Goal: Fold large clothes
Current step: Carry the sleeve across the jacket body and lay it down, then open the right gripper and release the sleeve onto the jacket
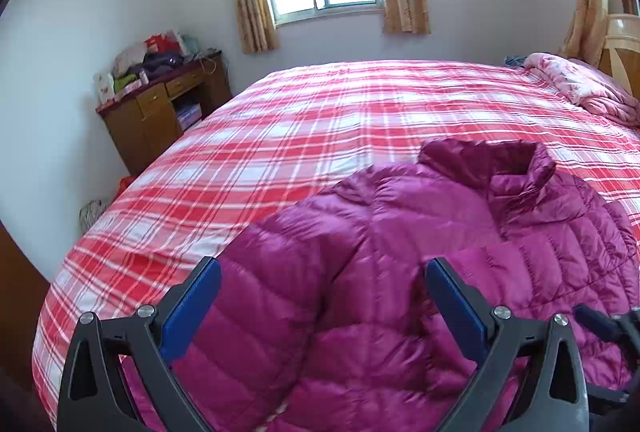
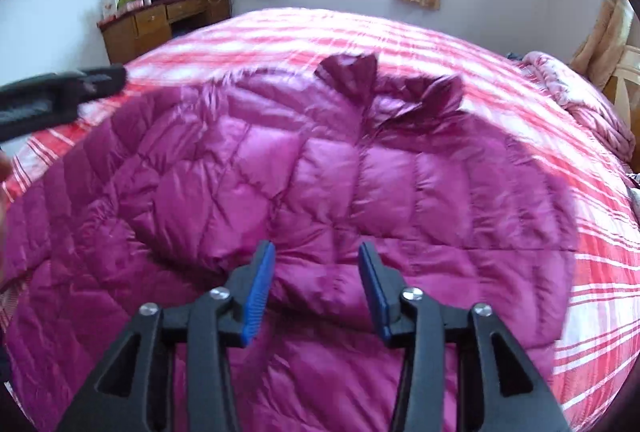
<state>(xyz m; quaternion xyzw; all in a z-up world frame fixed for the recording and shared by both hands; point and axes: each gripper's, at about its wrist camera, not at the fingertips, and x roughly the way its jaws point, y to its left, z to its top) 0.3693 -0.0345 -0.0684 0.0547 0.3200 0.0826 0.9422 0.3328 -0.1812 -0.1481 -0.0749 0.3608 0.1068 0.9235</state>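
Over the jacket (image 1: 400,272), left gripper (image 1: 322,268) gapes wide; right gripper (image 2: 316,252) narrower, empty.

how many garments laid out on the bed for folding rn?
1. A magenta puffer jacket lies spread on the plaid bedspread, collar toward the window, under both open grippers. The pink bundle by the headboard looks like a quilt; garments could be hidden in it.
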